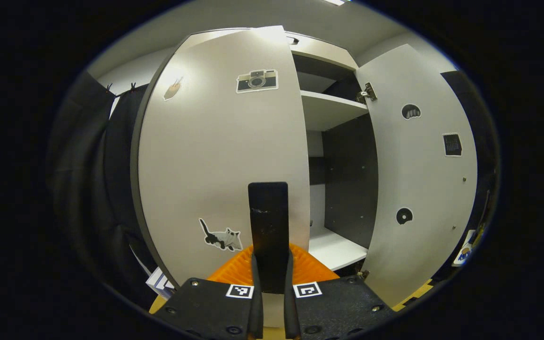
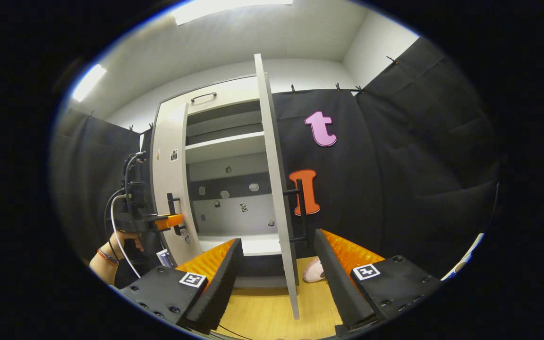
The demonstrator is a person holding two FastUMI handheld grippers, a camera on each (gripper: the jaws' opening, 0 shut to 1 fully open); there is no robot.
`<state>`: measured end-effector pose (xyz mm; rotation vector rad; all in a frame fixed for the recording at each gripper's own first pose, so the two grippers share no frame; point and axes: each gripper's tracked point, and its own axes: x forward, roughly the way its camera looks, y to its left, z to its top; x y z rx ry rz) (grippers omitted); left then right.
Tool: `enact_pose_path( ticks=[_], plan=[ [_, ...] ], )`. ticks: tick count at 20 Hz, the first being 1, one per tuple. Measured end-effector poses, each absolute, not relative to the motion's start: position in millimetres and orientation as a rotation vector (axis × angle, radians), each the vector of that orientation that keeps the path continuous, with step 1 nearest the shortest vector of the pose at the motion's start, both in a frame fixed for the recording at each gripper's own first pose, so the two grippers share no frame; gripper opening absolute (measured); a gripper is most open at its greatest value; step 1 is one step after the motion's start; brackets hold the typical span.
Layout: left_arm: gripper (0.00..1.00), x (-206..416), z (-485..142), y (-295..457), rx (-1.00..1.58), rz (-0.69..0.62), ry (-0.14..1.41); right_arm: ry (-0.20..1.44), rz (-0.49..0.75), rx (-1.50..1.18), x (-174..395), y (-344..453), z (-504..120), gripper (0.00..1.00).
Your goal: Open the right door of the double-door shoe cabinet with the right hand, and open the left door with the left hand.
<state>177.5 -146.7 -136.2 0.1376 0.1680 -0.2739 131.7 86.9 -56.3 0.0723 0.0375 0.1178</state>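
Both doors ajar, left tongs (image 1: 272,278) clamped on left door handle (image 1: 268,226) at 6 o'clock, right tongs (image 2: 276,264) spread wide around right door (image 2: 276,189) edge.

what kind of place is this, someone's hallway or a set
Most likely a staged recording booth, not a lived-in home: black cloth hangs clipped along the walls around a lone double-door shoe cabinet, its shelves bare, with stickers like a camera on the doors.
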Motion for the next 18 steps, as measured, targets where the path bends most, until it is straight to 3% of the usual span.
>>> enact_pose_path(
  ticks=[7, 13, 18],
  plan=[
    [0.17, 146, -133, -130, 0.139, -0.287, 0.157, 0.021, 0.095, 0.030, 126, 88, -52, 0.97],
    [0.17, 124, -124, -109, 0.146, -0.289, 0.140, -0.042, 0.004, -0.053, 130, 69, -39, 0.98],
    [0.17, 109, -117, -86, 0.121, -0.281, 0.118, -0.022, 0.026, -0.057, 126, 78, -45, 0.98]
  ],
)
